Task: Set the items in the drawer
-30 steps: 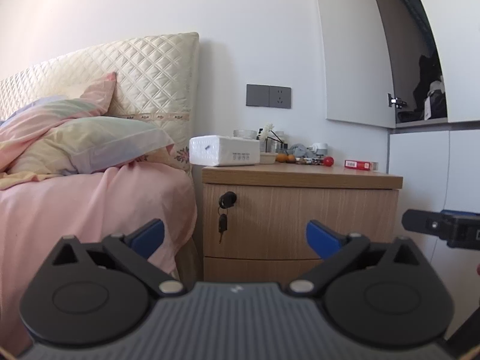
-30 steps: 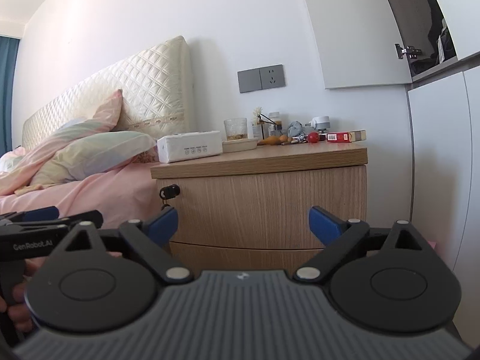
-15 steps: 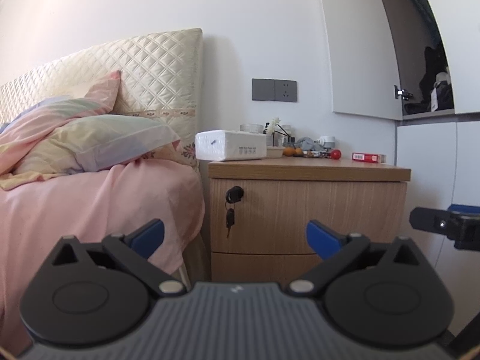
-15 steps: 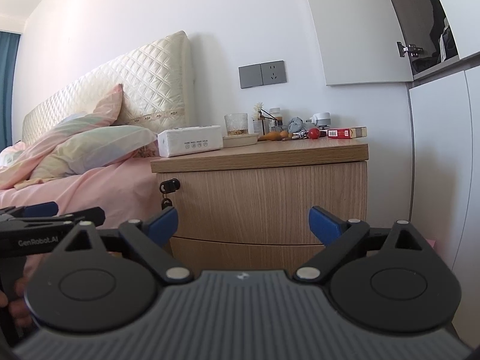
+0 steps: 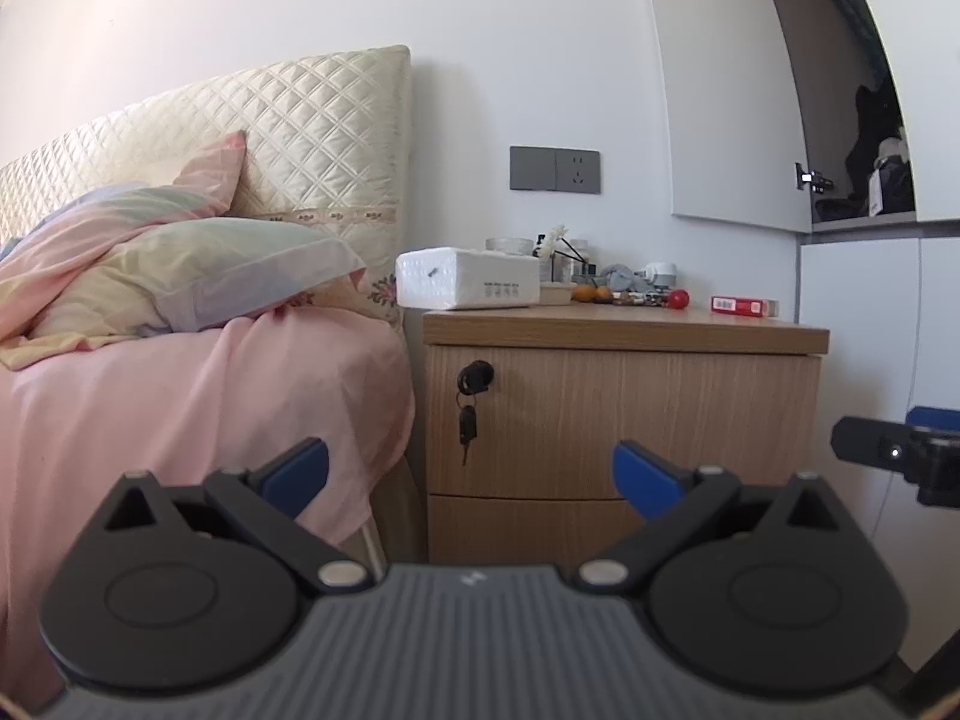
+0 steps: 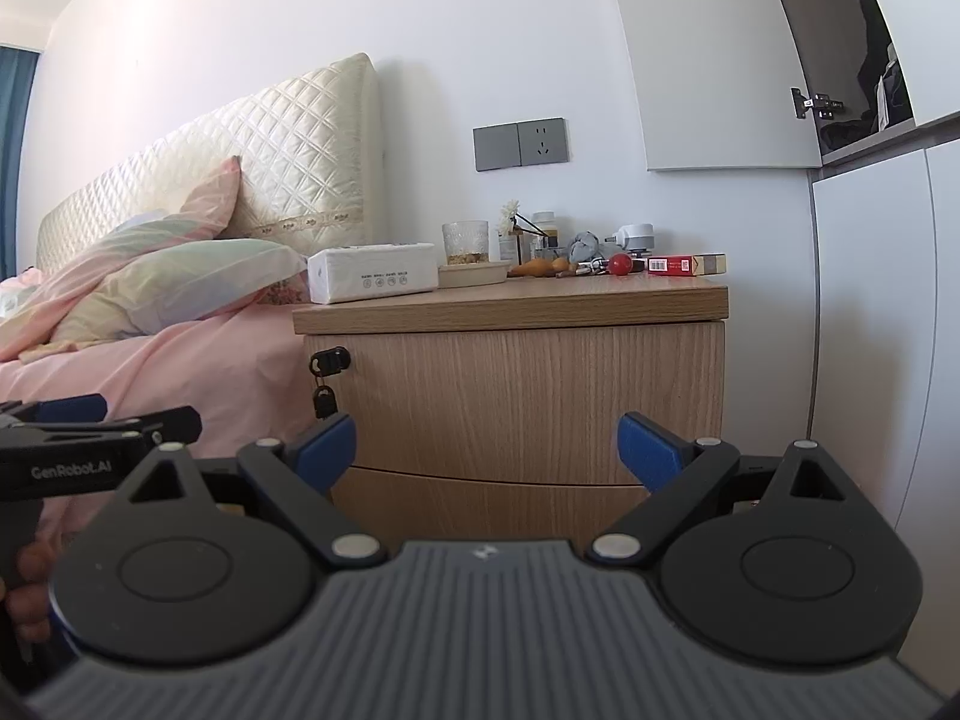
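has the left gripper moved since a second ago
Yes. The left gripper has dropped and closed in on the nightstand, whose top now looks nearly edge-on.

R claw (image 6: 486, 450) agape, facing drawer (image 6: 516, 405)

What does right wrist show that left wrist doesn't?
Only right wrist: blue curtain at far left, the left gripper, and the glass's full height. Only left wrist: the right gripper at its right edge. Both: nightstand, closed top drawer, key, tissue pack, red box, bed.
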A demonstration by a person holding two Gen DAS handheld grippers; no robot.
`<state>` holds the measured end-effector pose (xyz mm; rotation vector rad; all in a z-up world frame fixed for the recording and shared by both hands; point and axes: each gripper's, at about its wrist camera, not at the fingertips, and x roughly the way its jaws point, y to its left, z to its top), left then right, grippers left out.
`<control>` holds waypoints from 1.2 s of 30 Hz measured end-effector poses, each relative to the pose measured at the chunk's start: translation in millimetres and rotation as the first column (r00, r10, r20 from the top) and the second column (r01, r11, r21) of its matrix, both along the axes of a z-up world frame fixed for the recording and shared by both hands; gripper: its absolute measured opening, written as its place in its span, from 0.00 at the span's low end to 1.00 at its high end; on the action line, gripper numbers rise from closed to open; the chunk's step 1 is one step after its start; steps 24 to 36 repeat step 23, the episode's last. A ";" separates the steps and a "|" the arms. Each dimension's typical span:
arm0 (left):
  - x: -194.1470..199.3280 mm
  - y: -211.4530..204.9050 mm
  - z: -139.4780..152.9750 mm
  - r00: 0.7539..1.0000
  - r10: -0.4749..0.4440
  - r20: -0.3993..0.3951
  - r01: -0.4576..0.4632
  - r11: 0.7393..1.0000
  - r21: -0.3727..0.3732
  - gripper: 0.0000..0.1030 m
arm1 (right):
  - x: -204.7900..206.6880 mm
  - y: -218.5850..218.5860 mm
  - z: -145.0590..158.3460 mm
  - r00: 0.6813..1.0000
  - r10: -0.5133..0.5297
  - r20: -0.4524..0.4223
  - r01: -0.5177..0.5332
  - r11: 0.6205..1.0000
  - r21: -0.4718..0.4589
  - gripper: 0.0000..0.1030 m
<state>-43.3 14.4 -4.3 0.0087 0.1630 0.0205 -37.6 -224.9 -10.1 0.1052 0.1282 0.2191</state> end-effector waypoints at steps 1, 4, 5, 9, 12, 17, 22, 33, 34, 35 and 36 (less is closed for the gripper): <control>0.1 0.3 0.0 1.000 0.000 0.000 0.000 1.000 -0.002 0.99 | 0.1 -0.1 -0.1 1.000 -0.001 0.000 0.001 1.000 -0.001 0.93; 0.3 0.5 0.2 1.000 -0.001 -0.001 0.001 1.000 -0.005 0.99 | 0.1 -0.4 -0.4 1.000 -0.002 -0.001 0.002 1.000 0.000 0.93; 0.4 0.5 0.3 1.000 0.000 -0.001 0.000 1.000 -0.004 0.99 | 0.3 -0.4 -0.5 1.000 -0.001 -0.002 0.001 1.000 0.000 0.93; 0.9 1.1 0.5 1.000 0.000 -0.001 0.000 1.000 -0.007 0.99 | 0.5 -0.5 -0.7 1.000 0.000 -0.002 0.000 1.000 0.001 0.93; 1.0 1.0 0.1 1.000 0.000 -0.002 0.000 1.000 -0.006 0.99 | 0.7 -0.6 -0.8 1.000 0.001 -0.002 -0.001 1.000 0.002 0.93; 0.5 1.1 -0.2 1.000 -0.002 -0.001 0.002 1.000 -0.006 0.99 | 1.1 -0.9 -0.9 1.000 -0.001 0.000 0.001 1.000 0.000 0.93; 0.6 0.6 -1.2 1.000 -0.001 -0.004 0.001 1.000 -0.005 0.99 | 0.2 -2.5 -2.0 1.000 -0.006 0.002 0.006 1.000 0.001 0.93; 0.7 0.6 -1.4 1.000 -0.001 -0.004 0.001 1.000 -0.005 1.00 | -0.1 -2.8 -2.1 1.000 -0.006 0.004 0.006 1.000 0.001 0.93; 0.7 0.6 -1.4 1.000 -0.001 -0.004 0.001 1.000 -0.005 1.00 | -0.1 -2.8 -2.1 1.000 -0.006 0.004 0.006 1.000 0.001 0.93; 0.7 0.6 -1.4 1.000 -0.001 -0.004 0.001 1.000 -0.005 1.00 | -0.1 -2.8 -2.1 1.000 -0.006 0.004 0.006 1.000 0.001 0.93; 0.7 0.6 -1.4 1.000 -0.001 -0.004 0.001 1.000 -0.005 1.00 | -0.1 -2.8 -2.1 1.000 -0.006 0.004 0.006 1.000 0.001 0.93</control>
